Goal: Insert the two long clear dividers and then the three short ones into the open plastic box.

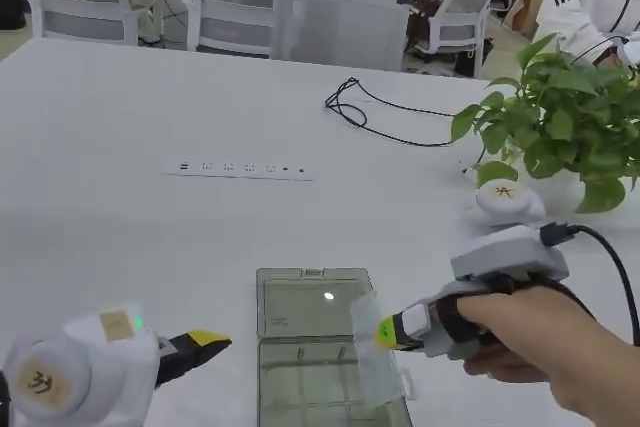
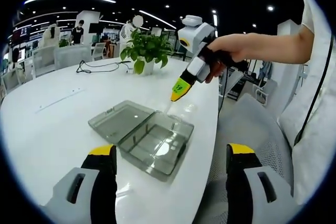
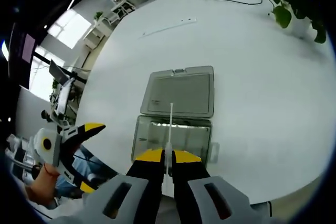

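Left gripper (image 1: 205,343), nearest the viewer, waits off the left side of the open plastic box (image 1: 300,397), its jaws spread wide and holding nothing. The box's tray lies closest, and its lid (image 1: 310,302) is folded flat on the far side of the hinge. Faint lines cross the tray floor; whether they are slots or seated dividers cannot be told.

Right gripper (image 1: 386,333) reaches in from the box's right, its jaws pinched on one clear divider (image 1: 372,352). The divider hangs above the right part of the tray without touching it. In the right gripper view this divider (image 3: 171,124) appears edge-on. Its long axis runs forward along the jaws and across the hinge line, so it stands roughly upright over the tray. The tray lies directly below the sheet, which suggests the next move is a straight descent into a slot by the right gripper, the nearer of the two.

Beyond the box lie a white power strip (image 1: 240,169), then a black cable (image 1: 370,112) and a potted plant (image 1: 550,127).
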